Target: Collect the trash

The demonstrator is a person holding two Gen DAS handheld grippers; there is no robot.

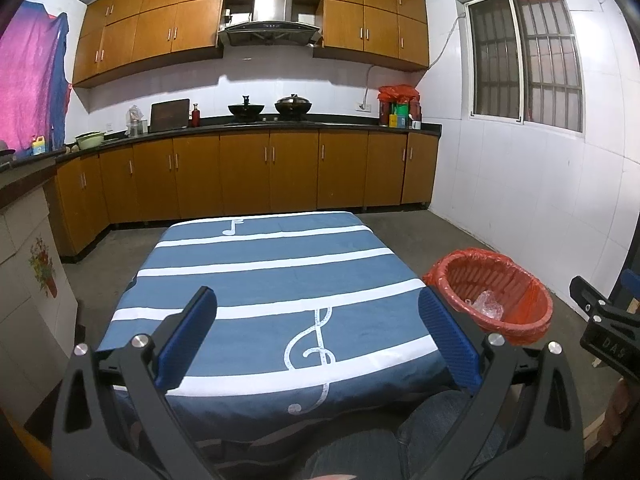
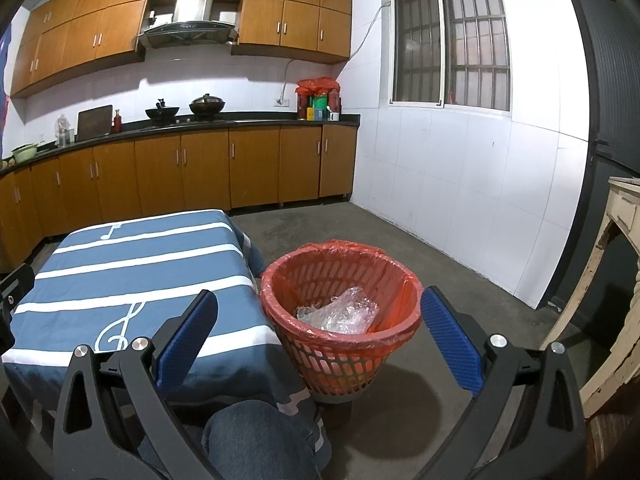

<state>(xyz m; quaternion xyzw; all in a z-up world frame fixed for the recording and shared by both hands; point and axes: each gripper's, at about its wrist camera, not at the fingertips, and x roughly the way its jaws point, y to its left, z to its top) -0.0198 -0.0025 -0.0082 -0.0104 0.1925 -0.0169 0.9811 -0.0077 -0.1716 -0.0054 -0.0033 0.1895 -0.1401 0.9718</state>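
Item one, my left claw (image 1: 316, 332): jaws spread wide, nothing between them, held above the near edge of the table (image 1: 264, 280), whose blue striped cloth with white music notes stretches ahead of its fingers and carries no loose item that I can see. Item two, my right claw (image 2: 318, 330): likewise wide and empty, with the red-lined trash basket (image 2: 340, 344) standing on the floor straight ahead of it and slightly below, framed between the two blue pads (image 2: 188, 336). Item three, the trash: a crumpled piece of clear bubble wrap (image 2: 340, 312) already lying inside the basket; seen from the left claw the basket (image 1: 492, 292) stands off to its right, just beside the table's corner. Step in hand, by my judgement: collection looks finished or close to it, both claws idle. Next move calls for a check of the cloth and the floor around the basket for any leftover scrap, then a pinch and a drop
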